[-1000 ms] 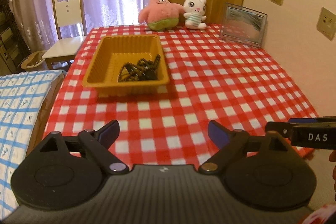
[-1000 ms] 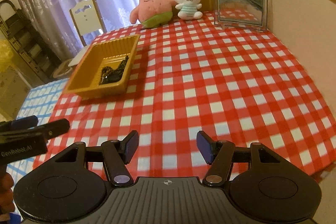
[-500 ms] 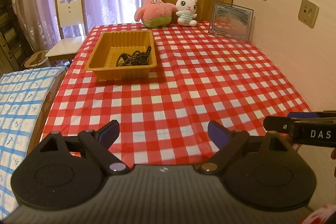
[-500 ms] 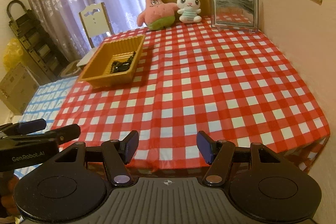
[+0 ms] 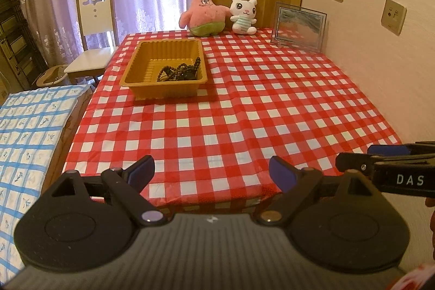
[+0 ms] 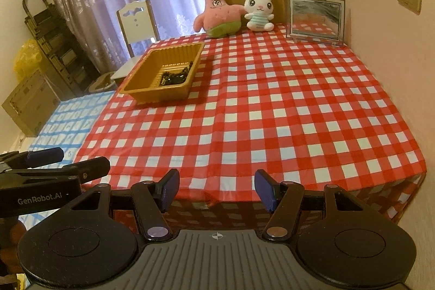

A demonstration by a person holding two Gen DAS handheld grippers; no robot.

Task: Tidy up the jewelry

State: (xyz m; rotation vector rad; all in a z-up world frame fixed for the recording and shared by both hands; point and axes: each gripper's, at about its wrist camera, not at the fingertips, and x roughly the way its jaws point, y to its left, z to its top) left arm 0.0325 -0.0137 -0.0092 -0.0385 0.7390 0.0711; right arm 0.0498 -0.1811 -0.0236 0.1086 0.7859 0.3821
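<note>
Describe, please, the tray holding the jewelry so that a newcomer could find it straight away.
On the table with the red-and-white checked cloth, look to the far left side, in front of the two plush toys. The orange plastic tray sits there; it is the only container on the cloth, with dark beaded jewelry heaped in one corner.

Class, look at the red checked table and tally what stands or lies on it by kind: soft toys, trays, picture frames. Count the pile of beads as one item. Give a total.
Soft toys: 2, pink star plush, white bunny plush
Trays: 1, orange plastic tray
Picture frames: 1, glass picture frame
Bead piles: 1, dark beaded jewelry
Total: 5
</note>
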